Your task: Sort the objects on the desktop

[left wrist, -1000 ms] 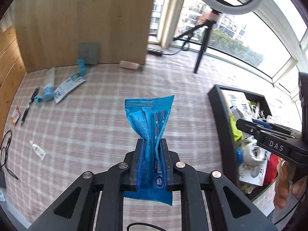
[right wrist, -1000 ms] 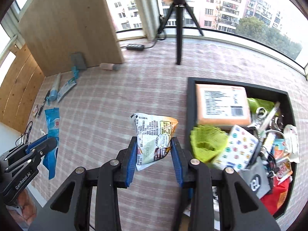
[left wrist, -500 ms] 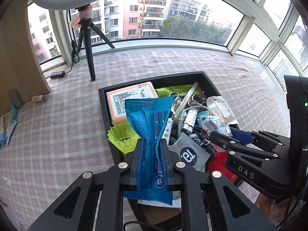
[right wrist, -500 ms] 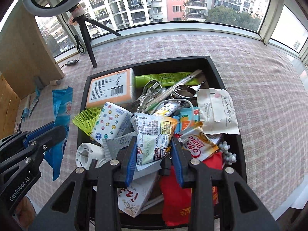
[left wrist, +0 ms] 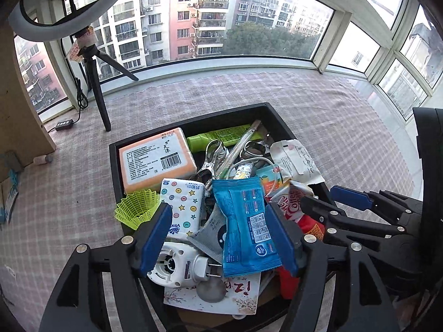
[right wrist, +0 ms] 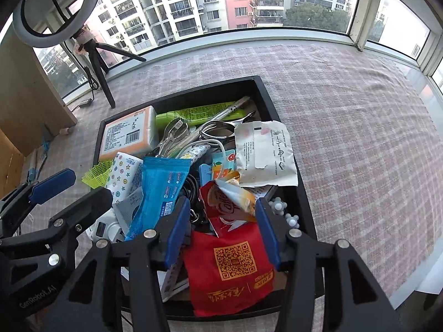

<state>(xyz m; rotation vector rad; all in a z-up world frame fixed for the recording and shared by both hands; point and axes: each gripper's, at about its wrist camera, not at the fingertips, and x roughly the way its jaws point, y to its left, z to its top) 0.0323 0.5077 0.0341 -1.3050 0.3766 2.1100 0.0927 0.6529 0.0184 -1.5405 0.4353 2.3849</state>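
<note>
A black tray (left wrist: 116,171) (right wrist: 277,110) on the checked cloth is heaped with small items. My left gripper (left wrist: 218,238) is open above its near end. The blue snack packet (left wrist: 245,227) lies loose on the heap between the fingers; it also shows in the right wrist view (right wrist: 157,191). My right gripper (right wrist: 221,229) is open over the tray's right near part. A white and orange snack bag (right wrist: 229,196) lies on the heap between its fingers, above a red packet (right wrist: 232,271).
The tray also holds an orange tissue pack (left wrist: 155,163), a dotted tissue pack (left wrist: 184,210), a green mesh cup (left wrist: 137,210), a green tube (left wrist: 224,135), metal tongs (left wrist: 213,157) and a white pouch (right wrist: 263,155). A ring-light tripod (left wrist: 97,83) stands behind, left. A wooden board (right wrist: 25,88) stands left.
Both grippers have opened. The blue packet and the snack bag have dropped from them onto the heap in the tray. Both grippers now hang closer over the tray.
</note>
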